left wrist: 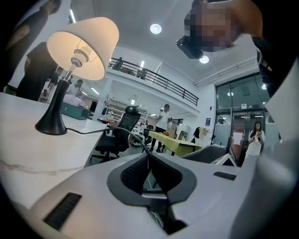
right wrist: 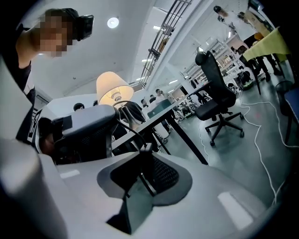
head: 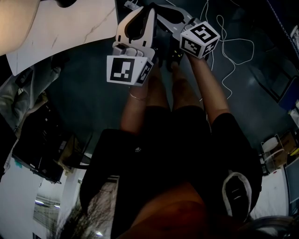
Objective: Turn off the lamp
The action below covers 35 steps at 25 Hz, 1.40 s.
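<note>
The lamp (left wrist: 84, 44) stands lit on the white table (left wrist: 28, 154), its cream shade glowing above a black base (left wrist: 52, 123). A thin black cord (left wrist: 93, 131) runs from the base to my left gripper (left wrist: 148, 158), which is shut on it. In the right gripper view the lit shade (right wrist: 113, 91) shows behind the left gripper's grey body (right wrist: 79, 123). My right gripper (right wrist: 144, 154) is shut on a small black switch block (right wrist: 145, 148) on the cord. From the head view both grippers, left (head: 148, 11) and right (head: 161, 16), meet tip to tip beside the table (head: 70, 32).
A black office chair (right wrist: 217, 93) stands on the dark floor to the right, past the table's black leg (right wrist: 187, 135). White cables (head: 233, 51) loop across the floor. People and a yellow-green table (left wrist: 173, 140) are far off in the hall.
</note>
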Available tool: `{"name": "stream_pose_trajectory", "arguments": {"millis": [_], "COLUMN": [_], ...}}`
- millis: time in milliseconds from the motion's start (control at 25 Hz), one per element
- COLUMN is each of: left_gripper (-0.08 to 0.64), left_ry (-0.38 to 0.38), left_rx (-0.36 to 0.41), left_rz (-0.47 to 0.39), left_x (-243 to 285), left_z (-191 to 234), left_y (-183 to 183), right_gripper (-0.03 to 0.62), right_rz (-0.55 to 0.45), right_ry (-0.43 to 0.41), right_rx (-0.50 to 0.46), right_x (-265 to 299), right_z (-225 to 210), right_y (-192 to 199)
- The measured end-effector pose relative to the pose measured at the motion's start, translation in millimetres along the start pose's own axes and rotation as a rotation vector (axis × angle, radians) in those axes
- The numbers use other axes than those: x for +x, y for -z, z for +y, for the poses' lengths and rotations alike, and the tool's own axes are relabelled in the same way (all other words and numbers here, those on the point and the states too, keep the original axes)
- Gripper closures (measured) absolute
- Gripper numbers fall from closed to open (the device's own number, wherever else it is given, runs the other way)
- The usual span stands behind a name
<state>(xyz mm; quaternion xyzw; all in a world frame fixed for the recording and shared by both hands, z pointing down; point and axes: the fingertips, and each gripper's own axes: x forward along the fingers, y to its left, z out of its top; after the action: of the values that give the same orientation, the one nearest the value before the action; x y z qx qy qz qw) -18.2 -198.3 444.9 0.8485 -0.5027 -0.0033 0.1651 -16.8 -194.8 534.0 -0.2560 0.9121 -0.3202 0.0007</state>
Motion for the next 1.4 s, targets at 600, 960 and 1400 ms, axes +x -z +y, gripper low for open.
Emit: {"name": "stream_pose_trajectory", "arguments": {"millis": [600, 960, 1400], "left_gripper": [0.529, 0.529, 0.529], "left_ry": [0.093, 0.063, 0.055], "left_rx": [0.175, 0.155, 0.152], "left_rz": [0.126, 0.200, 0.261], "left_x": [-11, -14, -14], "left_z": [-7, 6, 18], "left_y": [35, 71, 97], "right_gripper": [0.520, 0.520, 0.522], "right_rz": [-0.016, -0.049, -0.090], "right_ry": [-0.031, -0.107, -0.168], "right_rx": [0.127, 0.172, 0.270], "right_x": [-13, -23, -29], "right_z": [-7, 3, 9], "right_y": [-3, -20, -32]}}
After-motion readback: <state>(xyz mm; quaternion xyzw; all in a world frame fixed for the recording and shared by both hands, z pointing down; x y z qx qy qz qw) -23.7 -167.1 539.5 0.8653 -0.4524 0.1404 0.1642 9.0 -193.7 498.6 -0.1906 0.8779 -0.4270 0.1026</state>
